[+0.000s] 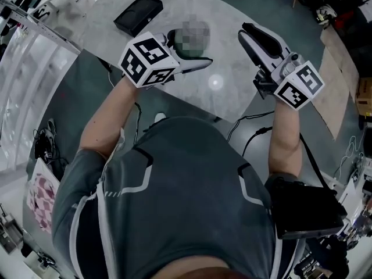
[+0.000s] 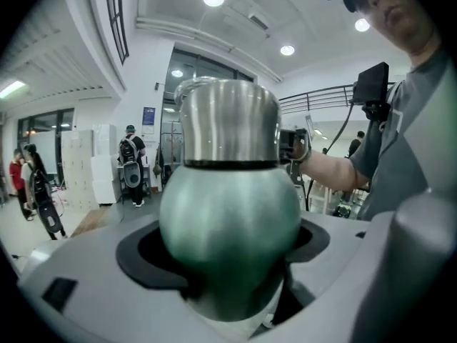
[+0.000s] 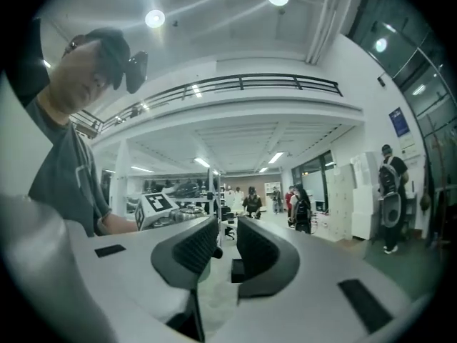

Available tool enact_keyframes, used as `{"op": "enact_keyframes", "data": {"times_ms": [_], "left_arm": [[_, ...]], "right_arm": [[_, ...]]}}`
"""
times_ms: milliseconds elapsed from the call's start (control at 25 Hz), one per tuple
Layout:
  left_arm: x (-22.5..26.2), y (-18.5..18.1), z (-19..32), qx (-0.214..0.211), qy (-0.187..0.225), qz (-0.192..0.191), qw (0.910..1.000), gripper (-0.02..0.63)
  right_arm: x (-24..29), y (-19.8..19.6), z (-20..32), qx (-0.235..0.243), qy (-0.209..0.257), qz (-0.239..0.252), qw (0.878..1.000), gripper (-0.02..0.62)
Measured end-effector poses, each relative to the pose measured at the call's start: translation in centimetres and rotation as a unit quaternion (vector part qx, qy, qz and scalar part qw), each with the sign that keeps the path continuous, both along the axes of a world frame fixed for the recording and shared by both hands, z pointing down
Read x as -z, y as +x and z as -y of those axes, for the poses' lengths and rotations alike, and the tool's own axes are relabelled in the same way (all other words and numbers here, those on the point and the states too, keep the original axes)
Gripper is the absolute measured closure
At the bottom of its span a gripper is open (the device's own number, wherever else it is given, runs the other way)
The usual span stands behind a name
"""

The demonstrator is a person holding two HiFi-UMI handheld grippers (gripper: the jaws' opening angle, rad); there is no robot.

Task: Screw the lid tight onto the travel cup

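The grey marble table (image 1: 229,92) fills the upper half of the head view, with a flat black case (image 1: 138,13) lying at its 11 o'clock. The left gripper (image 1: 193,60) reaches in from 9 o'clock and is clenched on the green travel cup (image 2: 228,220), both jaws pressed against its rounded body and holding it upright, just above or at the table surface; I cannot tell which. The steel lid (image 2: 228,120) sits squarely on the cup's mouth, with a dark seam showing at the joint. The right gripper (image 3: 227,236) stands well apart at 3 o'clock of the cup. Its jaws are drawn close with a narrow gap and nothing is between them, so it is not touching the lid. I judge that the tightening step is in hand, with the lid seated but the turning claw off it. The next move calls for three actions. First, spread the right jaws wider than the lid. Second, bring them across toward 9 o'clock until they straddle the steel wall. Third, clamp and twist clockwise while the left grip resists. The smooth lid may slip.
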State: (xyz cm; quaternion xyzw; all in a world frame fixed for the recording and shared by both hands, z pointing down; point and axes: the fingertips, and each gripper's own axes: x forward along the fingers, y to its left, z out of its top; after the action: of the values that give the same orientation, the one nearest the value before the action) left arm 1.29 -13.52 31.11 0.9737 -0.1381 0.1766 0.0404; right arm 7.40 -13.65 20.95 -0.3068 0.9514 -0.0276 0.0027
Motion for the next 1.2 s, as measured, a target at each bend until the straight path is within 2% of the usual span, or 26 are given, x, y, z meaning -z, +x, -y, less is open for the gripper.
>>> {"op": "enact_keyframes", "data": {"times_ms": [120, 240, 680, 1040, 1200], "left_arm": [[0.6, -0.9, 1.2, 0.027, 0.006, -0.014, 0.9995, 0.206], [0.9, -1.3, 2.0, 0.041, 0.011, -0.019, 0.9989, 0.206], [0.7, -2.0, 4.8, 0.089, 0.041, -0.033, 0.9946, 0.206], [-4.6, -0.6, 8.0, 0.11, 0.027, -0.035, 0.9929, 0.206], [-8.4, 0.8, 9.4, 0.109, 0.015, -0.026, 0.9936, 0.206]], "right_arm": [[-0.2, 1.4, 0.9, -0.041, -0.01, 0.003, 0.999, 0.534], [-0.6, 2.3, 1.5, -0.063, -0.021, 0.008, 0.998, 0.555], [-1.8, 3.5, 2.5, -0.11, -0.023, -0.007, 0.994, 0.561], [-6.5, 6.3, 4.1, -0.15, -0.045, -0.019, 0.987, 0.561], [-9.7, 8.2, 5.3, -0.179, -0.074, -0.016, 0.981, 0.561]]}}
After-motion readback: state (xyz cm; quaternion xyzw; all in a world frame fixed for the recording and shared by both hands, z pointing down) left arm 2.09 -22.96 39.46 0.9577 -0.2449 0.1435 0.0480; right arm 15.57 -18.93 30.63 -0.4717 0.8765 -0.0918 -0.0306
